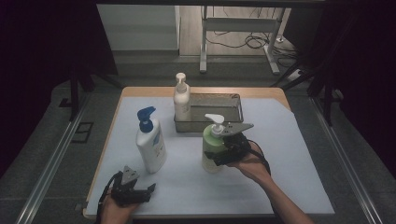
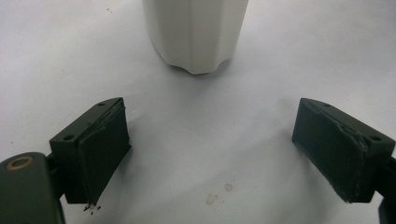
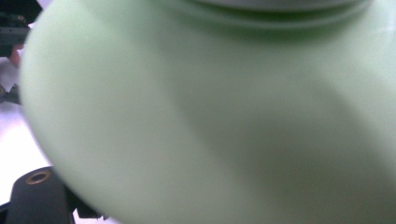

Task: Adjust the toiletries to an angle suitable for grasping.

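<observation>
At centre frame the right gripper point(image 1: 224, 150) presses against the green bottle point(image 1: 212, 151); whether its jaws have closed on it I cannot tell. A high or off-centre hold could tip it. Lower left, the left gripper point(image 1: 140, 192) gapes wide, empty, facing the white bottle point(image 1: 151, 145).

Paper-covered table point(image 1: 289, 186): bottles, tray point(image 1: 239, 114).
</observation>
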